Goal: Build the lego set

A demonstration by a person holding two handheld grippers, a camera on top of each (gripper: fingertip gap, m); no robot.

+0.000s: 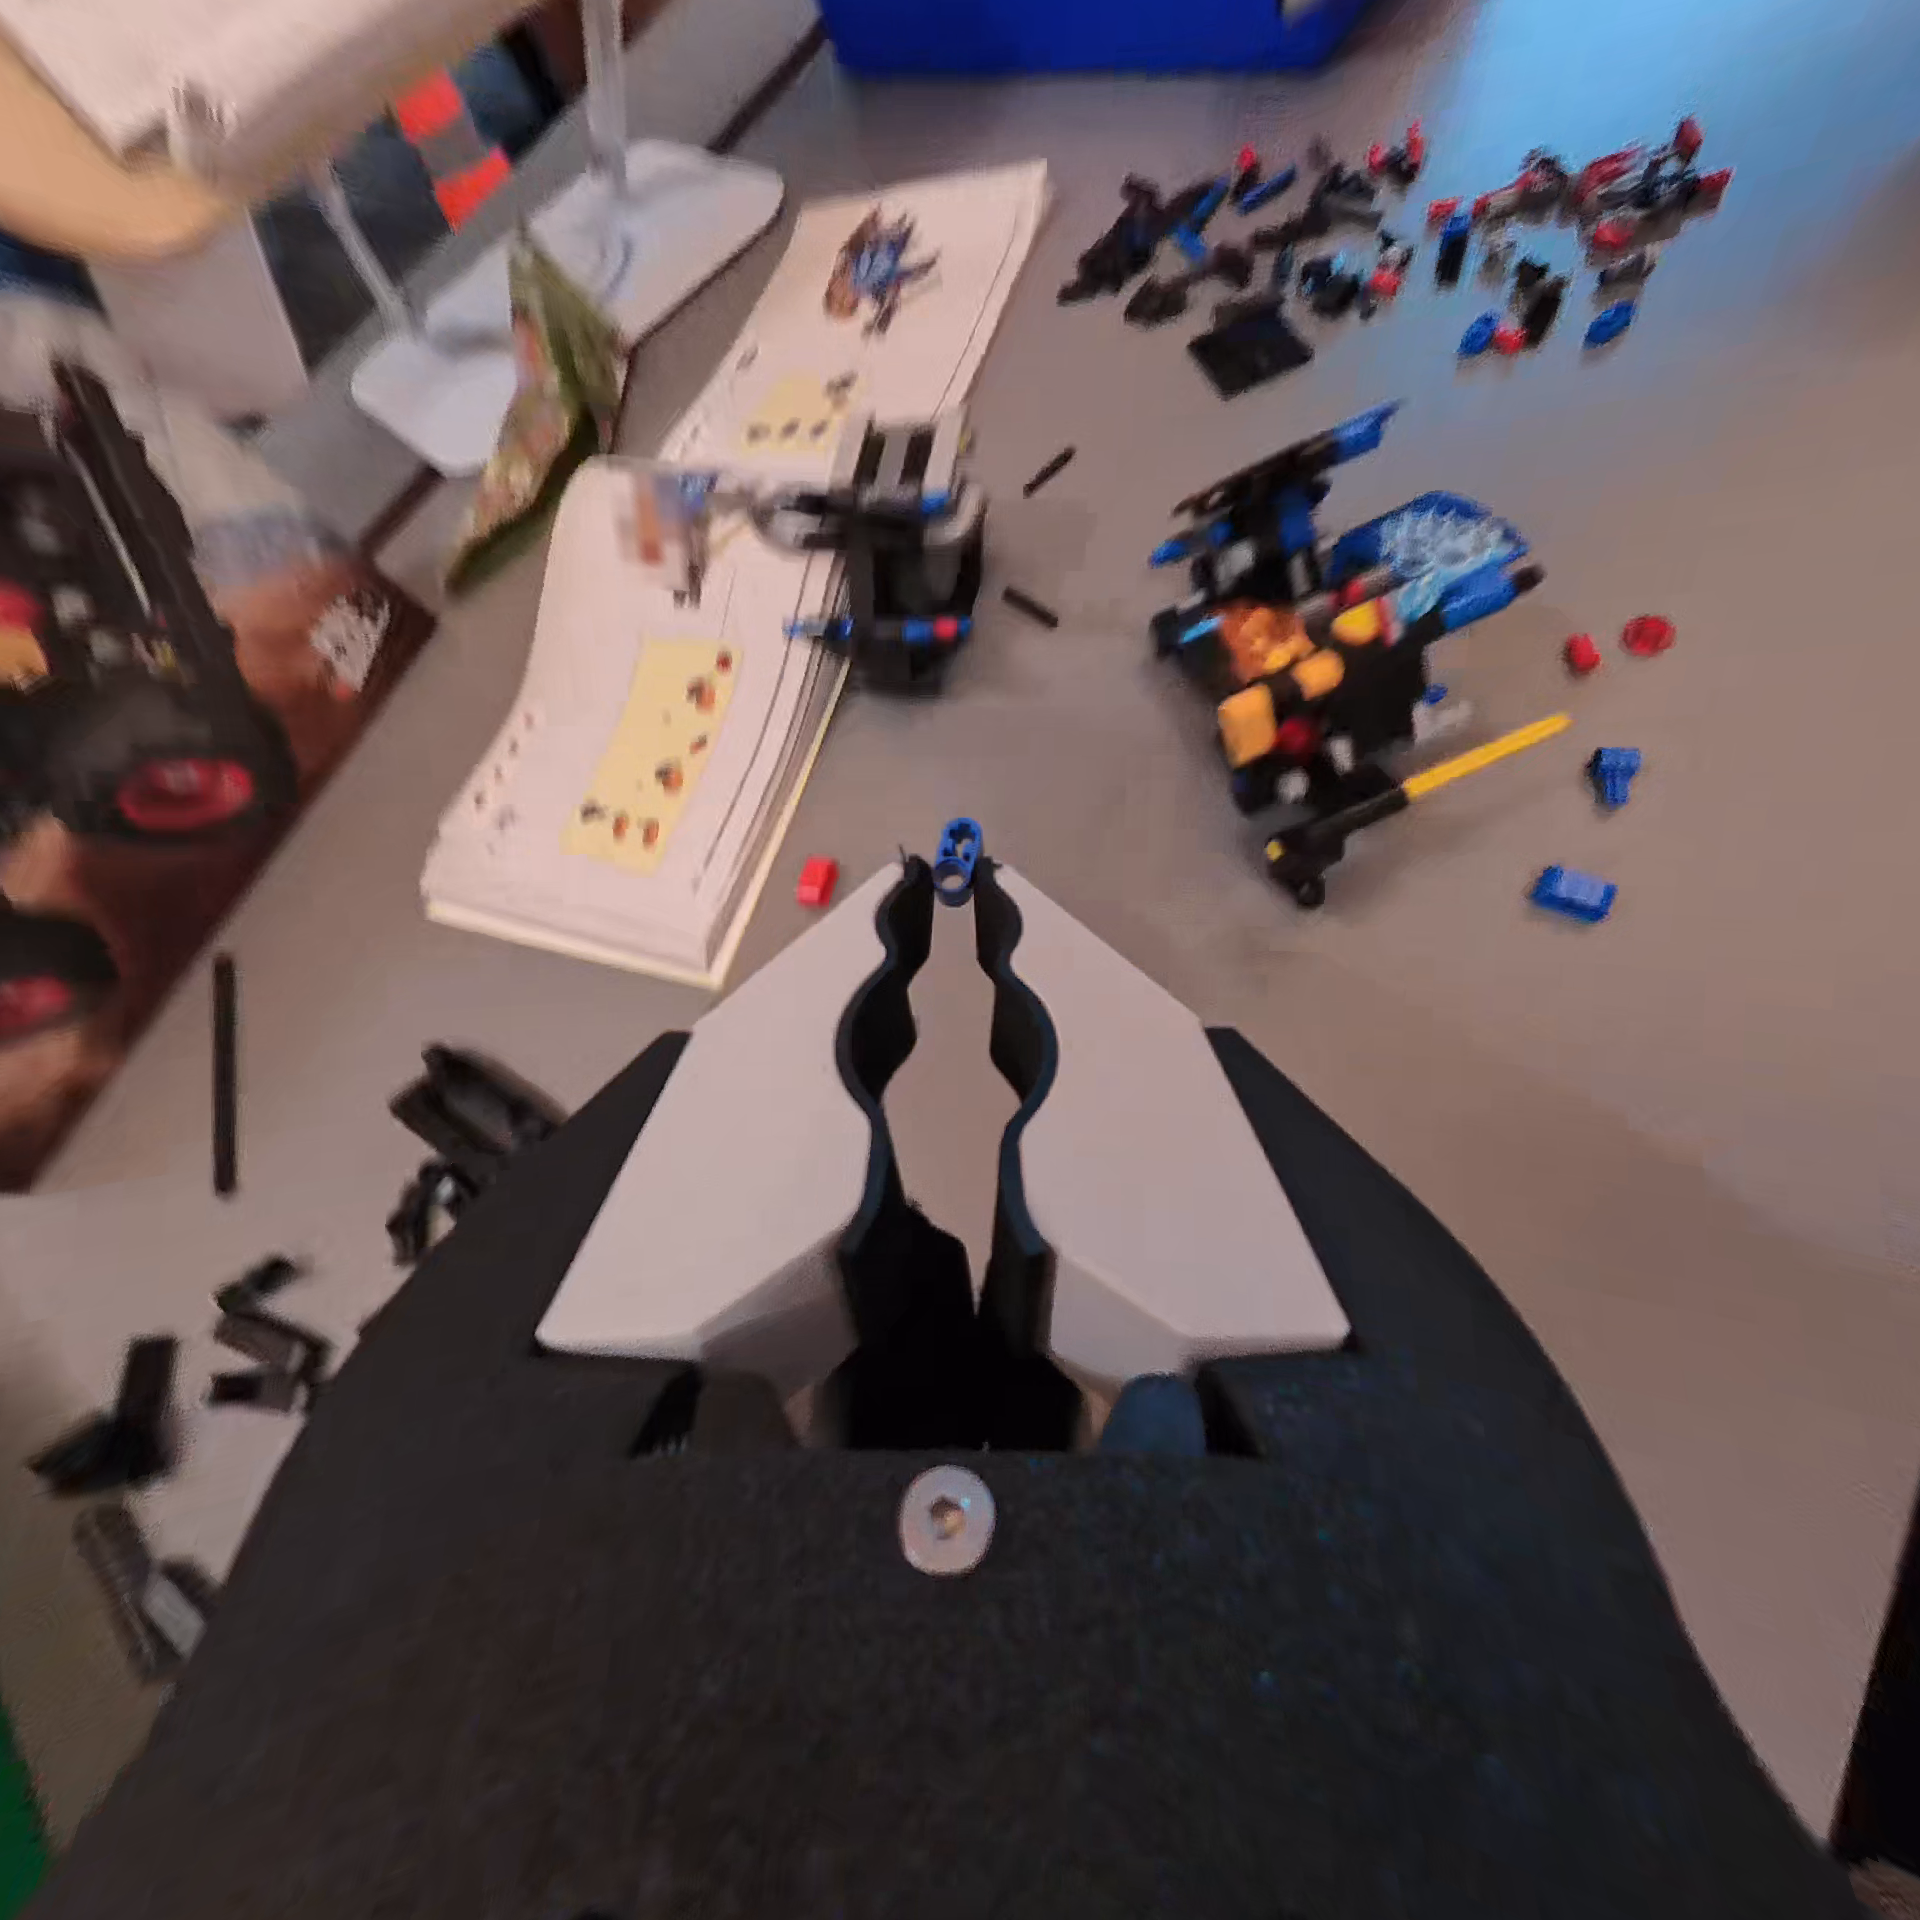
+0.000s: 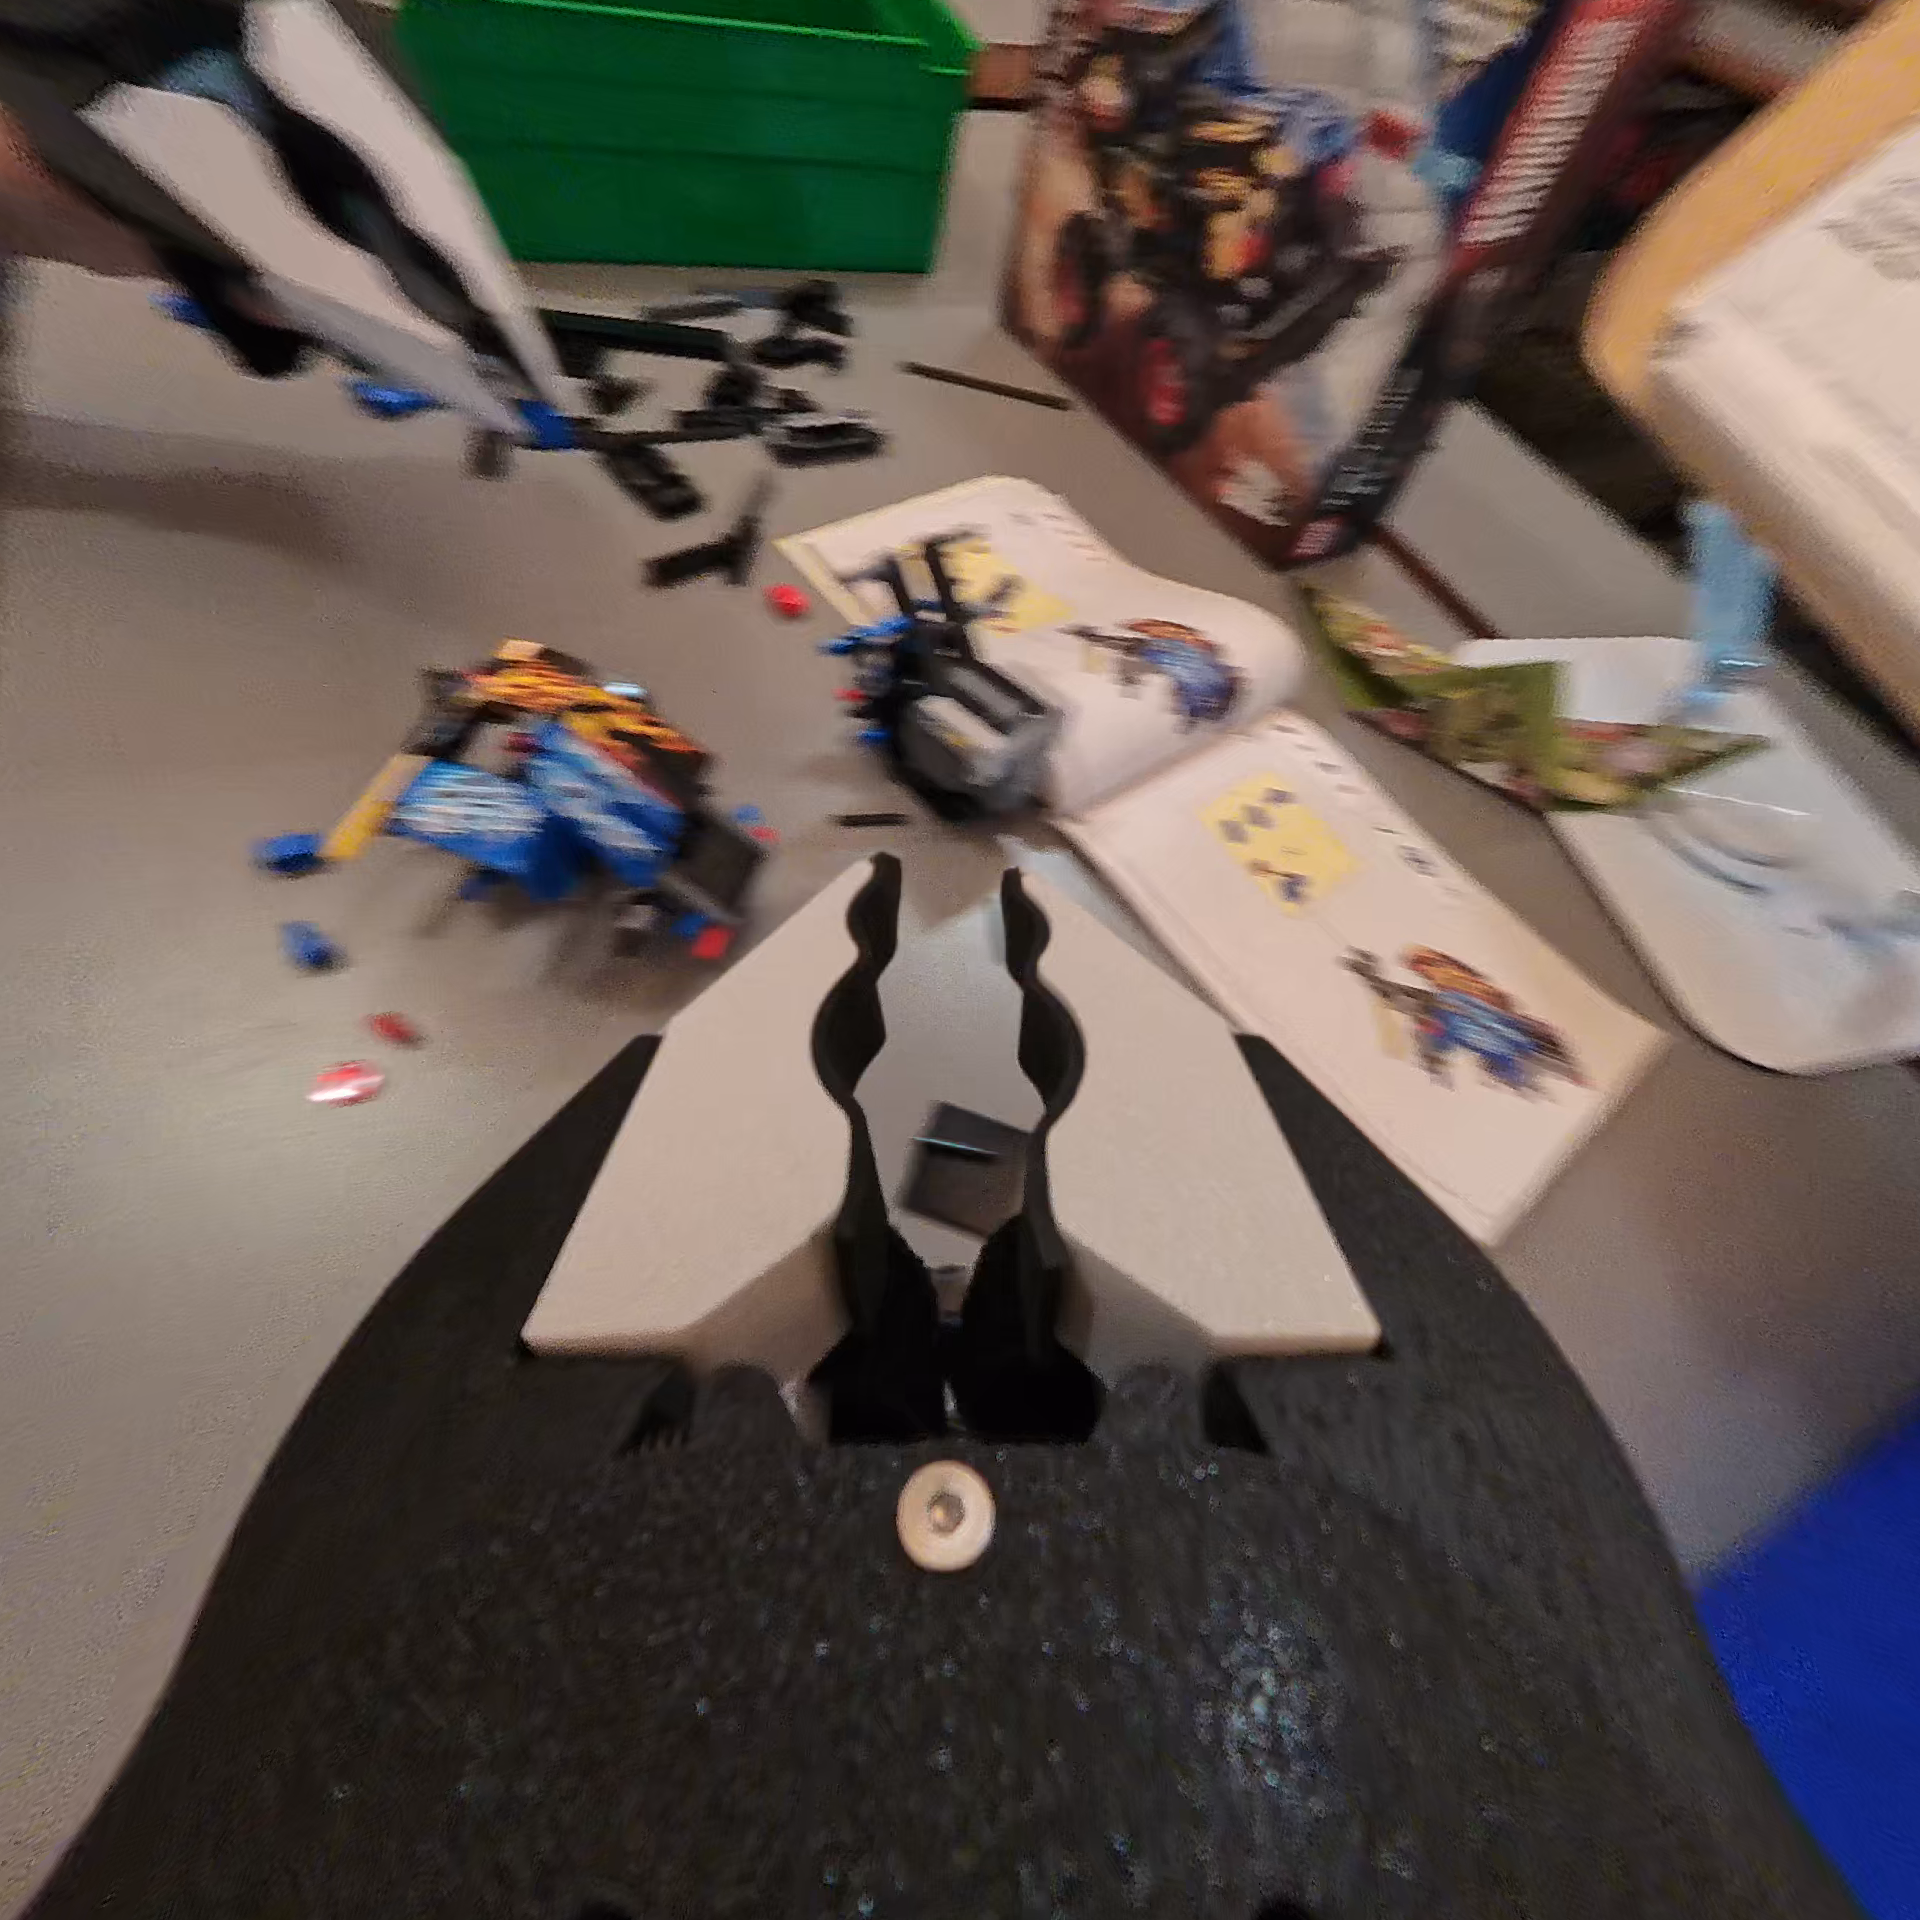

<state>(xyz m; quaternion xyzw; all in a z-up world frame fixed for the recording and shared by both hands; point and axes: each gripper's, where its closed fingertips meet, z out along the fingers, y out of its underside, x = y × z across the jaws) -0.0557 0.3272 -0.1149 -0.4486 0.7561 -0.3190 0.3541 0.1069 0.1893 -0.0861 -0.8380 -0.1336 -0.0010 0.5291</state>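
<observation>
- Only the left wrist view shows the left gripper [image 1: 954, 868] pinching a small blue piece [image 1: 956, 854] at its tips, above the table [image 1: 1662, 1091].
- Right wrist view: right gripper [image 2: 943, 883] spread, holding nothing; green bin [image 2: 686, 135] behind.
- Half-built model [image 2: 561, 790]: blue, yellow, black, beside open booklet [image 2: 1299, 914].

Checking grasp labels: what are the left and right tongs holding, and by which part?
Left tongs pinch a small blue lego connector by its lower end, at the fingertips. Right tongs are open and hold nothing.
</observation>
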